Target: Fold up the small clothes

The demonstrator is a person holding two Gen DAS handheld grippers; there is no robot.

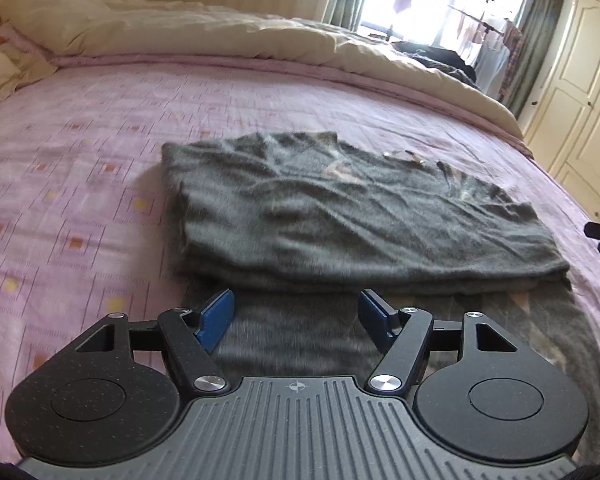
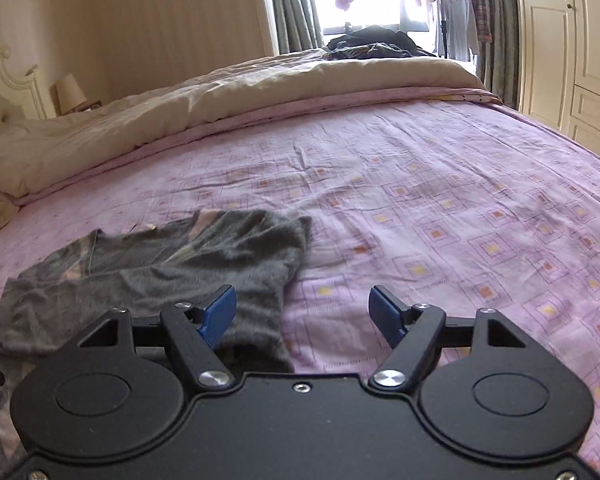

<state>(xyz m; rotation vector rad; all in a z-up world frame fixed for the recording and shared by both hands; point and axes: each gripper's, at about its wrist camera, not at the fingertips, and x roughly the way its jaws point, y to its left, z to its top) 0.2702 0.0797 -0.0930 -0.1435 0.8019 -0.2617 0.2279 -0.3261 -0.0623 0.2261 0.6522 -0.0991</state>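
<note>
Bedspread of pink cotton with small square prints (image 1: pixel 100 128) carries the folded dark grey knitted garment (image 1: pixel 340 208), its upper layer doubled over the lower. Left gripper (image 1: pixel 296 316) hovers over its near edge, jaws apart and empty; right gripper (image 2: pixel 302 314) likewise, beside the garment's right edge

1. Grey garment (image 1: pixel 340 216): soft, fuzzy knit cloth, matt.
2. Bed sheet (image 2: pixel 440 208): thin woven cloth, creased, matt.
3. Left gripper (image 1: pixel 296 312): matt black plastic, bright metal pivots.
</note>
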